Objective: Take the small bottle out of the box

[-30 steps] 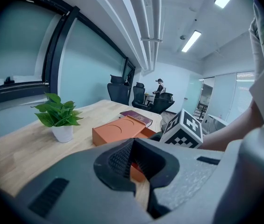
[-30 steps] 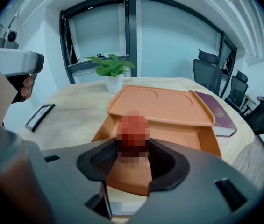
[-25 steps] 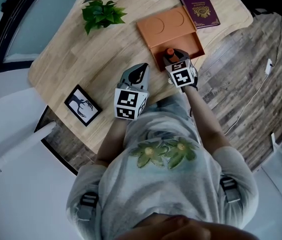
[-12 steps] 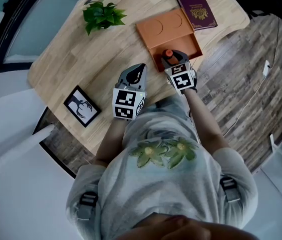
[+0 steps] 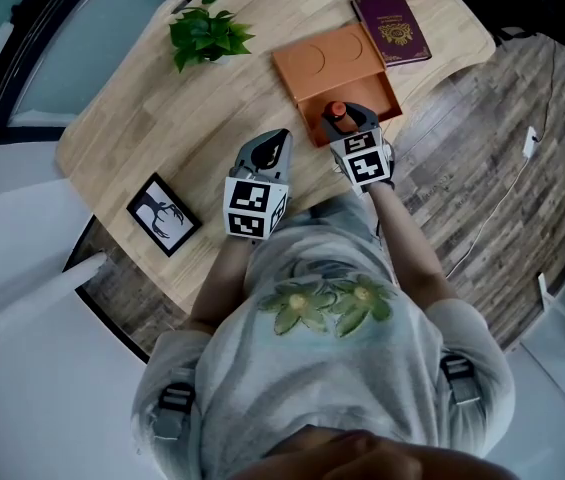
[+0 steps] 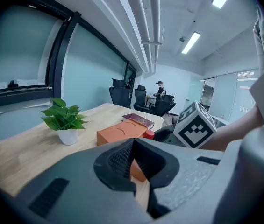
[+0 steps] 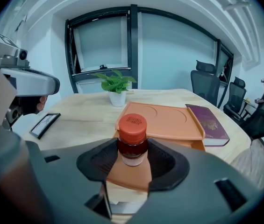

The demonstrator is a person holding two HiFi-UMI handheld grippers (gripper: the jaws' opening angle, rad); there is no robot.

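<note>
At the near end of the orange box [image 5: 360, 96], your right gripper [image 7: 132, 157] is clamped on the small bottle [image 7: 132, 141]. Both pads press on its dark body just under the red cap [image 7: 132, 123], and the bottle stands upright. It sits over the box's open tray, near your side of it. I can't tell whether its base touches the tray floor (the jaws cover the bottom of it).

The box lid [image 7: 164, 118], with two round recesses in it, lies flat across the far part of the box. A maroon booklet [image 7: 210, 123] lies just beside the lid's right edge, at the far right end of the table [image 5: 142, 118].

Your left gripper [image 5: 267, 156] has its jaws together with nothing between them. In its own view, only a bit of the orange box shows through the slit behind the pads. You're holding it over bare tabletop, near the right gripper on its left, apart from the box and pointing roughly the same way.

The rest of the table:
- The potted plant [image 5: 207, 33] is at the far side, left of the box and well apart from it.
- The picture frame [image 5: 163, 214] lies flat near the table's near-left edge, well apart from both grippers.

Behind the table there are glass walls and office chairs [image 7: 205, 85], with a person [image 6: 159, 88] seated far back in the room
</note>
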